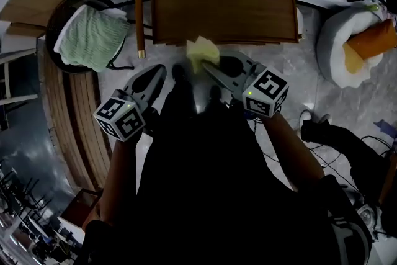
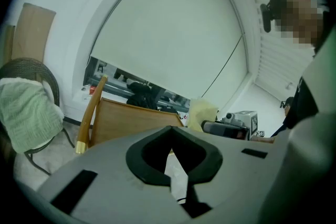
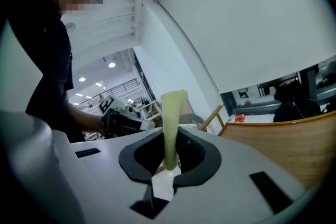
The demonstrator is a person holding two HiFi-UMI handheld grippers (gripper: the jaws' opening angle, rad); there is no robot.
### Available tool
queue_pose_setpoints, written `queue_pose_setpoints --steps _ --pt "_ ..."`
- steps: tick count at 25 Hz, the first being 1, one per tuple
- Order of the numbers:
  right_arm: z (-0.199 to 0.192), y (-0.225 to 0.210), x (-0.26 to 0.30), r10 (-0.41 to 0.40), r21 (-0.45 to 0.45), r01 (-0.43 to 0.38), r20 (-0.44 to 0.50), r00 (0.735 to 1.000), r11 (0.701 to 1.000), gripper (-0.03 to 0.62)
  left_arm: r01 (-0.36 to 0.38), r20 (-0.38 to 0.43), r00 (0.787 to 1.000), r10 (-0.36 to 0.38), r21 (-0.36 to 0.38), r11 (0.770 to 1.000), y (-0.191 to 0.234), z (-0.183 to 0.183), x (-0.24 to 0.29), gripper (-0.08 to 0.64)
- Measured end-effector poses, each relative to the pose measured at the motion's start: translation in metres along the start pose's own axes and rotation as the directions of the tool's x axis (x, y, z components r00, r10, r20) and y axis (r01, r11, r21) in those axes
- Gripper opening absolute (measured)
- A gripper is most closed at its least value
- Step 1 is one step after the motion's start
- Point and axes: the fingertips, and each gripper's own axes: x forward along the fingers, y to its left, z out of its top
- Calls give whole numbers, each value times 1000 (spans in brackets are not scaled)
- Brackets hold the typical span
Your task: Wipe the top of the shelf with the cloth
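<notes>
Right hand-held gripper (image 1: 207, 66) is clamped on the pale yellow cloth (image 1: 201, 53), and its own view shows the jaws pinched onto the fabric, which stands up between them as a narrow strip. From the head view the cloth sits at 12 o'clock from the person, right at the near edge of the brown wooden shelf (image 1: 224, 9). Whether it actually touches the wood I can't tell. The shelf top itself stretches wide across the 12 o'clock side. Left hand-held gripper (image 1: 159, 70) hangs over the floor (image 1: 291, 71) at about 11 o'clock, beside its partner and short of the shelf, with its jaws together and nothing between them. Out at 10 o'clock there's a dark round chair (image 1: 62, 15) with a green towel (image 1: 92, 37) draped over it. A slim wooden pole (image 1: 139, 9) stands between that chair and the shelf's left end. Over at 2 o'clock, well apart from the shelf, sits a white cushion (image 1: 335, 34) with something orange (image 1: 372, 43) lying in it.
</notes>
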Motion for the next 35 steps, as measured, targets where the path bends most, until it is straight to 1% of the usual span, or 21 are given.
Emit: queue_pose_setpoints --steps 4,7,10,15,17,20,23,25,29,35 --pt "6 -12 40 -26 -13 25 -37 999 1000 44 27 2 1000 -27 -41 999 35 15 9 11" --pt "14 -30 65 -76 16 77 -48 996 997 44 42 16 999 -41 -67 997 63 37 15 11" --pt "20 -48 87 -114 39 117 -67 991 992 44 37 23 999 -35 -71 997 91 56 23 11" --pt "26 -88 121 -146 64 154 -118 982 986 44 46 -30 998 -49 -84 995 130 81 50 11" --pt "25 -88 141 -149 71 160 -143 978 985 44 47 -61 997 -52 -85 995 146 85 46 11" --pt "17 -88 167 -165 100 185 -185 969 978 44 70 -91 993 -79 -103 992 163 87 39 11" --pt "5 -99 189 -183 117 215 -233 955 970 44 91 -109 988 -107 -143 986 178 87 44 11" --pt "-4 -106 200 -183 126 222 -264 947 967 44 94 -136 984 -116 -164 982 185 80 48 11" --pt "-27 -121 219 -187 176 254 -327 927 951 44 75 -203 972 -116 -199 977 200 62 55 11" --pt "-72 -137 229 -137 293 265 -394 909 919 44 24 -216 973 -75 -227 973 205 49 71 11"
